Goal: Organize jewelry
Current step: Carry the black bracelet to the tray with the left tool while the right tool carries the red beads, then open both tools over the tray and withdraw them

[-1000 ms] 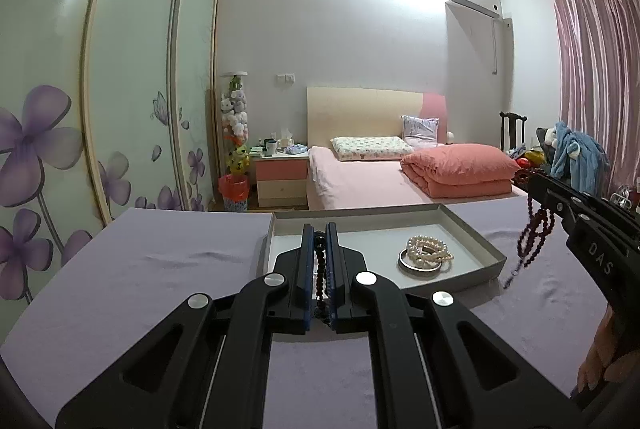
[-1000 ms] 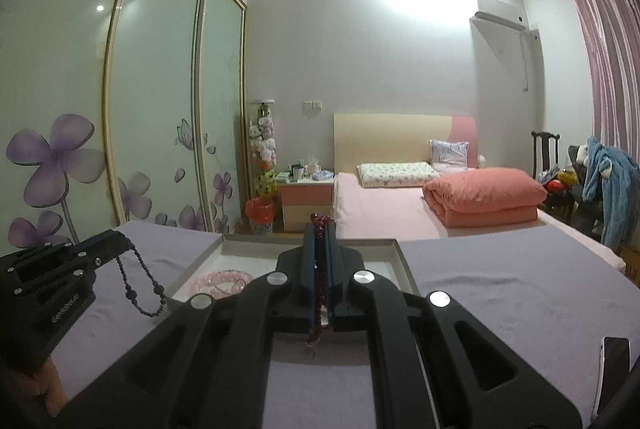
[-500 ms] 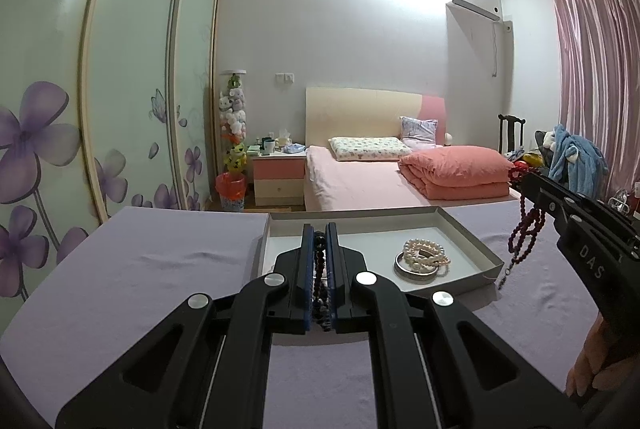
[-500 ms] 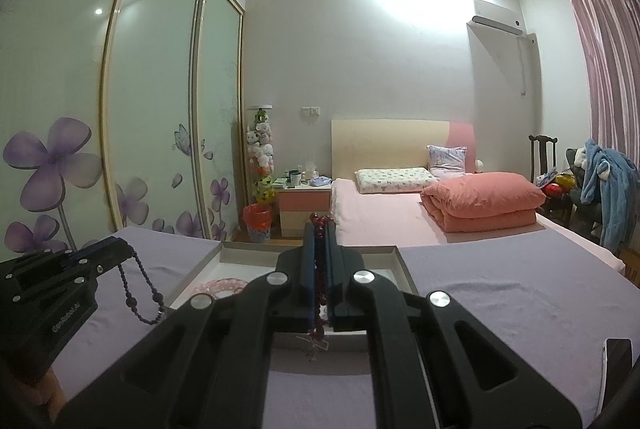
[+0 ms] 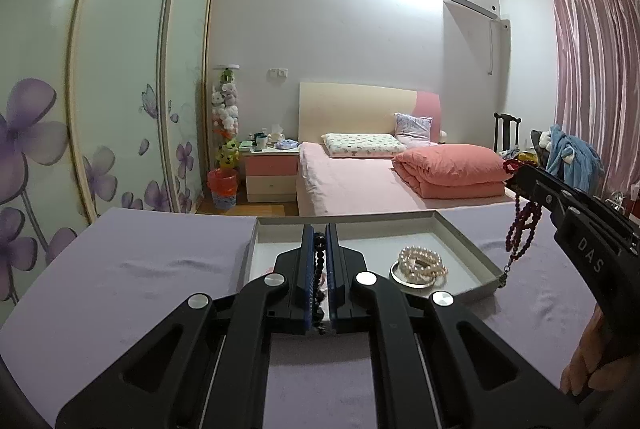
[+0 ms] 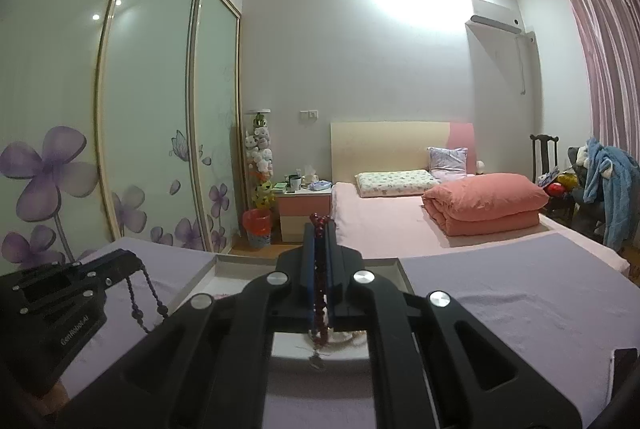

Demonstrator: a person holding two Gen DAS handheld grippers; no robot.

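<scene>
My left gripper [image 5: 319,241] is shut on a black bead strand [image 5: 319,269] and holds it above the near edge of a shallow grey tray [image 5: 468,241]. A white pearl bracelet [image 5: 423,262] lies in the tray on a silver bangle. My right gripper [image 6: 319,229] is shut on a dark red bead strand [image 6: 319,293]. In the left wrist view that strand [image 5: 522,229] hangs from the right gripper [image 5: 520,173] over the tray's right edge. In the right wrist view the left gripper [image 6: 124,261] shows at the left with the black beads [image 6: 140,297] dangling.
The tray [image 6: 224,269] sits on a table under a lilac cloth [image 5: 132,269]. Behind it are a pink bed [image 5: 360,185], a nightstand [image 5: 270,173] and sliding wardrobe doors [image 5: 120,89] on the left. A chair with clothes [image 5: 568,157] stands at the right.
Both grippers have risen, each still holding its strand. The red strand has lifted and swung closer to the tray's right edge.
</scene>
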